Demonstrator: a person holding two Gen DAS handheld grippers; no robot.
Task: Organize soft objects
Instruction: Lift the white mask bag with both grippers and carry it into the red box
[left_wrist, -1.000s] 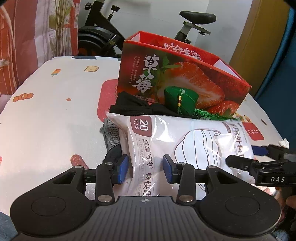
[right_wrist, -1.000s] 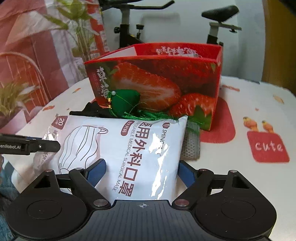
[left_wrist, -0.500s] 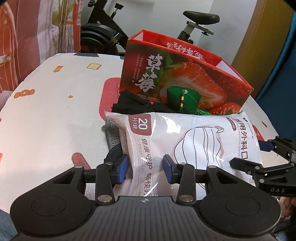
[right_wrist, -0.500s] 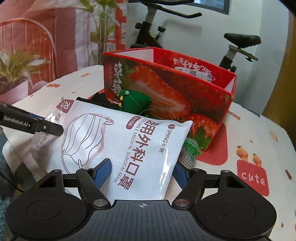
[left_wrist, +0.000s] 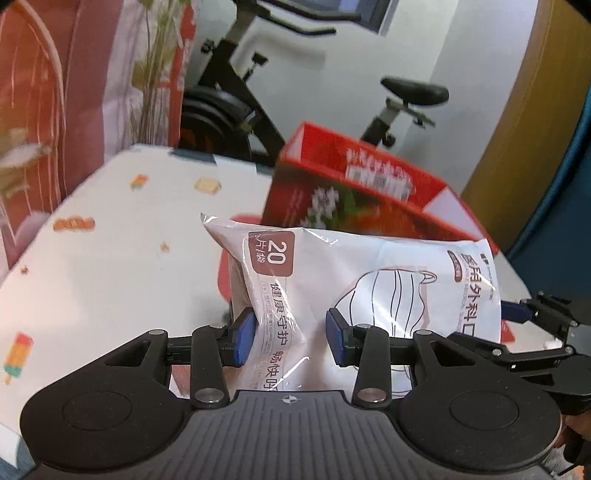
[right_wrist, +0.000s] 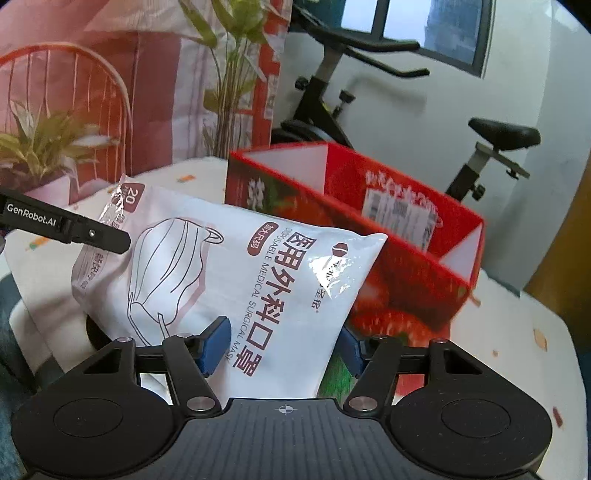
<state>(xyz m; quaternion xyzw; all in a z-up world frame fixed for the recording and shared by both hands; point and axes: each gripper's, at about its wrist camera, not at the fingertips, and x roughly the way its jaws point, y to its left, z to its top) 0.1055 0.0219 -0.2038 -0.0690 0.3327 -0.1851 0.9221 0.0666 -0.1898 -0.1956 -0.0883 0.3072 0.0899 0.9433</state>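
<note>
The left gripper (left_wrist: 291, 334) holds one end of the white surgical mask pack (left_wrist: 369, 280), its blue pads (left_wrist: 243, 334) at a narrow setting and pressed into the crinkled plastic, which bunches between them. The right gripper (right_wrist: 284, 349) takes the other end of the same pack (right_wrist: 236, 273); its jaws are closing, with the pack between them, and both blue pads touch the pack's sides. In the left wrist view the pack fills the centre, from about 9 o'clock across to 3 o'clock, and covers the lower front of the red strawberry box (left_wrist: 369, 192), which stands behind it at 12 to 1 o'clock. In that view the right gripper's black fingers reach the pack's edge at 3 o'clock. In the right wrist view the pack tilts upward toward 10 o'clock, where the left gripper's finger, marked GenRobot.AI, meets its corner. The open-topped box (right_wrist: 369, 229) lies behind, from 12 to 2 o'clock. Everything sits over a white patterned tablecloth (left_wrist: 110, 266). An exercise bike (left_wrist: 236, 107) stands beyond the table at 12 o'clock, and a plant (right_wrist: 44, 144) shows at 9 o'clock in the right wrist view.
</note>
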